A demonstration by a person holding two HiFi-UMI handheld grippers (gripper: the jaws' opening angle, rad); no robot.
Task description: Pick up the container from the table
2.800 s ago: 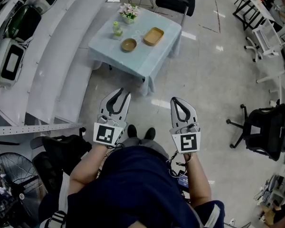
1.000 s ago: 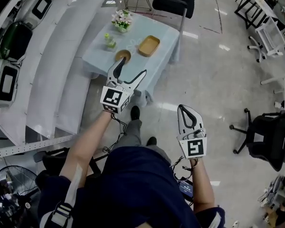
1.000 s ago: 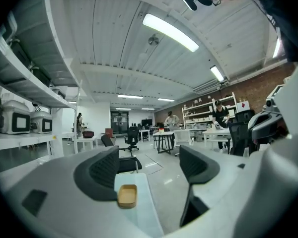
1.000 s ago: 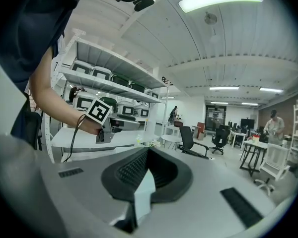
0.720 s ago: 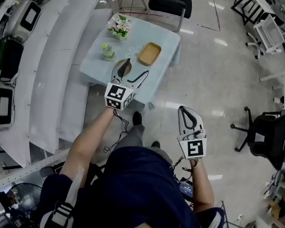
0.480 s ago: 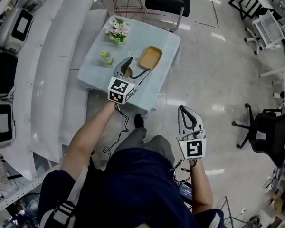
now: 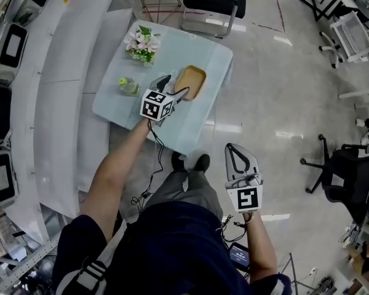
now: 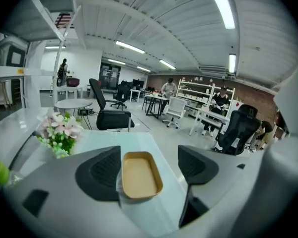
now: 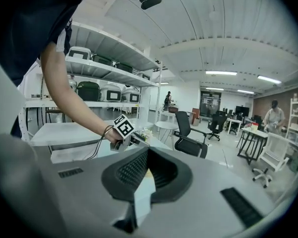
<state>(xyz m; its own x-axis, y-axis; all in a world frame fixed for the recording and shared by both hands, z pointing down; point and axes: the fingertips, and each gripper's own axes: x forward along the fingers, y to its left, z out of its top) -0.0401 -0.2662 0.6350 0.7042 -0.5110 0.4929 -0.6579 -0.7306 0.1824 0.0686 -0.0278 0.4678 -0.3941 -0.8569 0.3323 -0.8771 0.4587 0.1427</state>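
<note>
Head view: one container [image 7: 192,78] | left tool [image 7: 175,86] spread | right tool [image 7: 235,148] pressed together

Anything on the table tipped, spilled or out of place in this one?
Nothing stands out. The tan container sits flat and empty on the table, the flowers stand upright, and no spill shows. The left gripper is open, lined up on the container.
</note>
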